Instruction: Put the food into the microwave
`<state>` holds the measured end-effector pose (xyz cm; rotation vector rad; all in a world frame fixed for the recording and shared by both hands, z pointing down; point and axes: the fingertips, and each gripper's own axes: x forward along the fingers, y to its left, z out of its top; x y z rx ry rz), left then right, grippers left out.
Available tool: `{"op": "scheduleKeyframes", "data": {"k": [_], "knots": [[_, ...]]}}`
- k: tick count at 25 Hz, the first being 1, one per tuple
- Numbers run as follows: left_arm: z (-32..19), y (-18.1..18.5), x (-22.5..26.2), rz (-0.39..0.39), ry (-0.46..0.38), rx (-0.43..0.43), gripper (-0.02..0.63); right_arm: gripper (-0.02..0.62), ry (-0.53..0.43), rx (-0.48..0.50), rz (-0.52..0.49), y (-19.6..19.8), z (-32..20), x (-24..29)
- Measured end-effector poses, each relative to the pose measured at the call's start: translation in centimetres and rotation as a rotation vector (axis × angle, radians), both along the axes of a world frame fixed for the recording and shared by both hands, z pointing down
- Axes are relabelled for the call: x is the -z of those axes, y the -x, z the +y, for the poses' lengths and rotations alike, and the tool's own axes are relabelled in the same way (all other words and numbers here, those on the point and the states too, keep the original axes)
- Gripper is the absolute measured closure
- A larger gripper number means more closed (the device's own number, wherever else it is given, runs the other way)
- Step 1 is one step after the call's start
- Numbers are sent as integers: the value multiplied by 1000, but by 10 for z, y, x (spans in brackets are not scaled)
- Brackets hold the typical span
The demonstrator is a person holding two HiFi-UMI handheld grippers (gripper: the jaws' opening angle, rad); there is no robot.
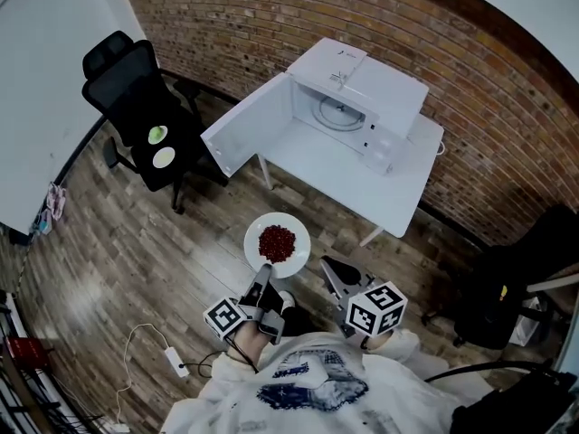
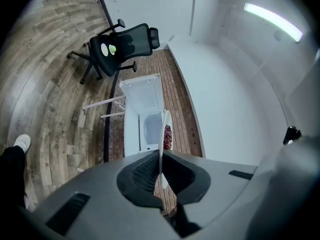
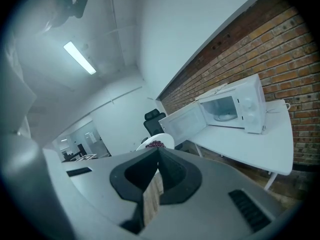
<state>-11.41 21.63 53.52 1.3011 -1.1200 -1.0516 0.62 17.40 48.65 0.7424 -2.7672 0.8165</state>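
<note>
Left gripper [image 1: 263,274] pinches the near rim of a white plate [image 1: 254,235] bearing a heap of dark red food [image 1: 277,242], short of the white table [image 1: 362,177]. The microwave [image 1: 362,84] on the table stands with its door [image 1: 249,127] open. Right gripper [image 1: 331,269], beside the plate: jaws pressed together, nothing between them.

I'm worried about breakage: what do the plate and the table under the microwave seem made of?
The plate looks like glazed white ceramic, though melamine is possible: it is smooth, thin-rimmed and slightly shiny. The table seems to be white laminate or painted board: the top is matte and flat, with crisp edges.
</note>
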Motion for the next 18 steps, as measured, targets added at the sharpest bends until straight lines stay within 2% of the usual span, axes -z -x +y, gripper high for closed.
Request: {"op": "scheduleKeyframes", "data": {"k": [8, 12, 18], "knots": [[-49, 57, -3, -25, 3, -93, 591, 581, -8, -82, 9, 57, -43, 5], [-68, 69, 6, 7, -21, -151, 591, 581, -16, -119, 0, 78, -53, 9], [-88, 79, -2, 20, -10, -185, 591, 581, -15, -168, 7, 83, -73, 8]]}}
